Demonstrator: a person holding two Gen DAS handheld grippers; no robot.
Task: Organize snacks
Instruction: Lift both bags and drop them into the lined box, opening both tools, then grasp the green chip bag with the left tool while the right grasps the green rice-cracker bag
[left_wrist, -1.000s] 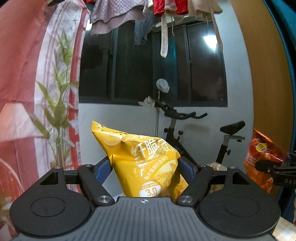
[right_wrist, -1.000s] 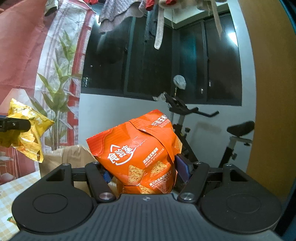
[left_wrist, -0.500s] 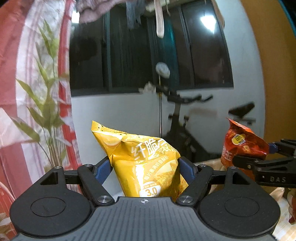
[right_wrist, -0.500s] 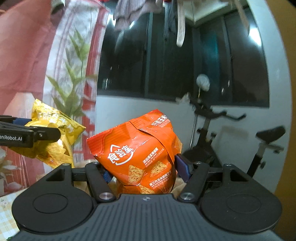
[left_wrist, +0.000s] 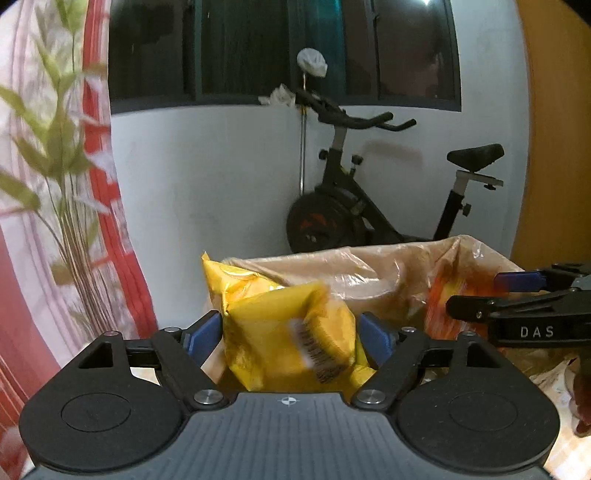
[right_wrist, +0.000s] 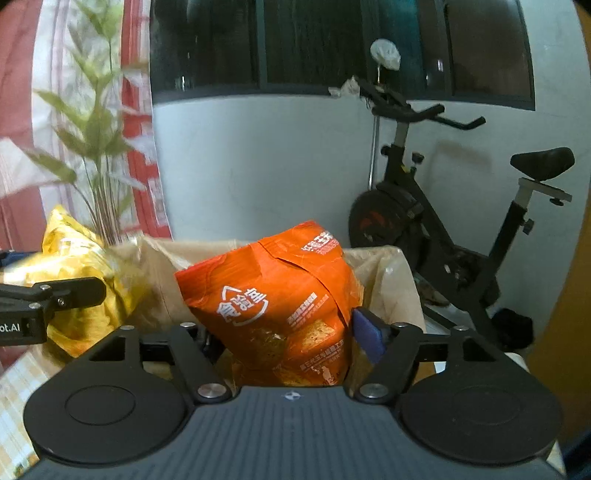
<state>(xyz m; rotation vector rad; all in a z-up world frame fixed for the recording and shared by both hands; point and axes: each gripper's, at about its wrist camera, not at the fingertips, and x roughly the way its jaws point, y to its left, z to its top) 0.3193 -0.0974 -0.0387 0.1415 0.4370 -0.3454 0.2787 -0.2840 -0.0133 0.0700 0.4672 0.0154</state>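
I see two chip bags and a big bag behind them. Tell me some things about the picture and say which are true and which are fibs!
1. The left gripper holds a yellow chip bag. True.
2. The right gripper holds a green bag. False: it holds an orange chip bag.
3. A brownish plastic bag with an open top sits just behind both snacks. True.
4. A real bicycle with two wheels leans on the wall. False: it is an exercise bike with one flywheel.
5. The window is bright with sunshine. False: the glass looks dark.
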